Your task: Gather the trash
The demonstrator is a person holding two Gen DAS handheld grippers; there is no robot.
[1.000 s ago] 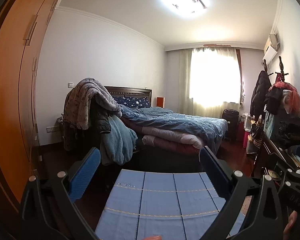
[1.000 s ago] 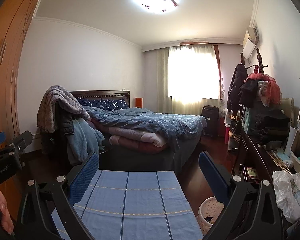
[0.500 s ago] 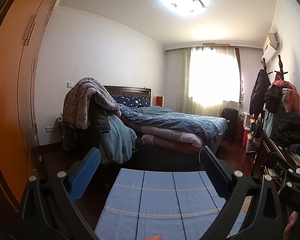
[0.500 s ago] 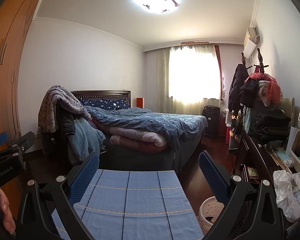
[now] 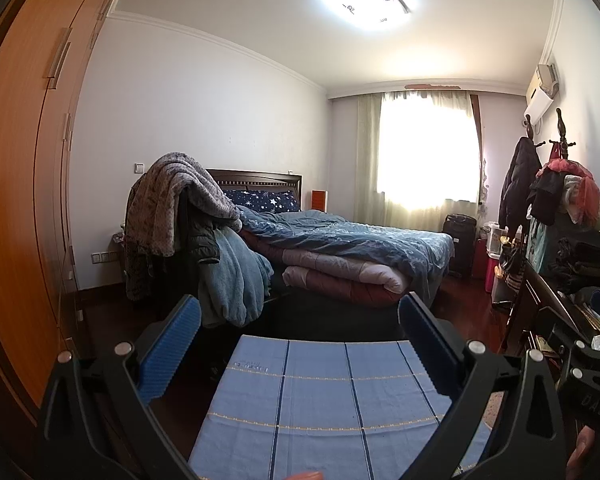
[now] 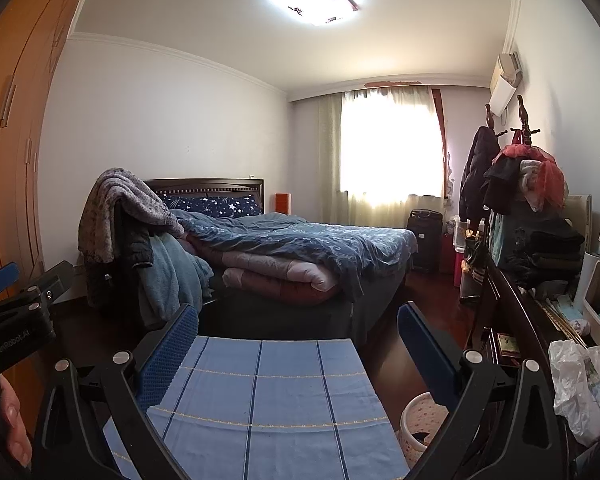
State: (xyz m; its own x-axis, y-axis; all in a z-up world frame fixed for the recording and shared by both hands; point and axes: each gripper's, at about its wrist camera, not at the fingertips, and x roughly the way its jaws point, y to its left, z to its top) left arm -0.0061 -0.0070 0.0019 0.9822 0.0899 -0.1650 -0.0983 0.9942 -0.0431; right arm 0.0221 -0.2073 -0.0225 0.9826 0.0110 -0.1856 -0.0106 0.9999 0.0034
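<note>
Both the left gripper and right gripper hang released and empty; the crumpled plastic bag looks light, soft and slippery, best pinched at a bunched fold.

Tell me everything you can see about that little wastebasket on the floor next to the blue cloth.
The wastebasket is small and round, pale pink or cream with a speckled or perforated wall, apparently plastic. It stands upright on the dark wood floor, right of the blue cloth and beside the dark dresser. Its mouth is open; the inside looks dark, contents unclear. The right gripper finger hides part of it. Nothing visibly touches it.
</note>
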